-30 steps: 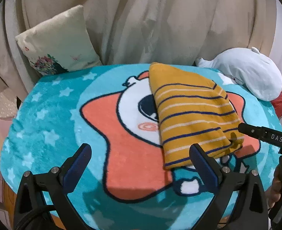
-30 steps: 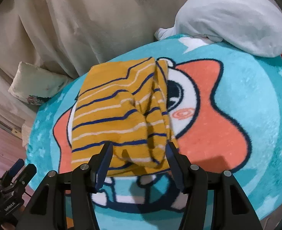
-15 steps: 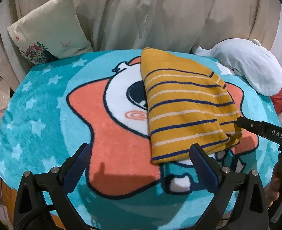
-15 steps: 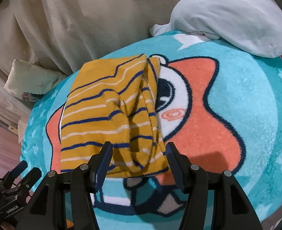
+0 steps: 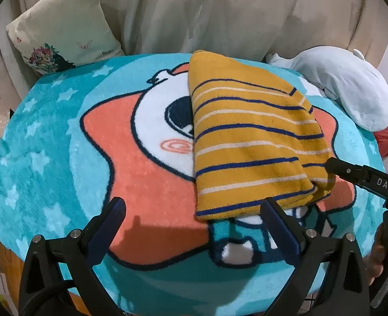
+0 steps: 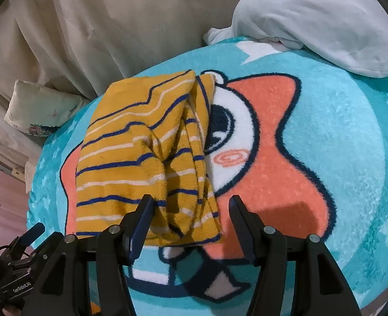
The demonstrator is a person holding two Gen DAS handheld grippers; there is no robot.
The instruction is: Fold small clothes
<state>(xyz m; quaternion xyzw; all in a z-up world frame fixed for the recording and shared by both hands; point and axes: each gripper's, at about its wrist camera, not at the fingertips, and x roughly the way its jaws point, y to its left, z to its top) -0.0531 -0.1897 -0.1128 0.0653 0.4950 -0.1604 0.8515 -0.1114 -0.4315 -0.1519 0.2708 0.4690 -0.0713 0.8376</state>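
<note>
Compared with the frame one second before, the left wrist view has come lower and nearer: the flowered pillow (image 5: 62,29) now sits higher in the upper left, and the folded yellow striped garment (image 5: 251,142) fills more of the right centre. In the right wrist view the garment (image 6: 141,158) also looks bigger and has slid toward the lower left of the frame. It lies on the turquoise cartoon blanket (image 5: 49,137), over the white face of the printed figure. The left gripper (image 5: 194,213) has its fingers spread wide with nothing between them; its right finger is just in front of the garment's near edge. The right gripper (image 6: 191,210) is also wide apart, and the near right corner of the garment lies between its fingers, but I cannot tell if the pads touch the cloth. The pale plush toy (image 5: 346,84) is cut off partly at the right edge. In the left view only one finger of the right gripper shows, so its opening is hidden there. Beige cloth (image 5: 194,8) covers the whole background.
</note>
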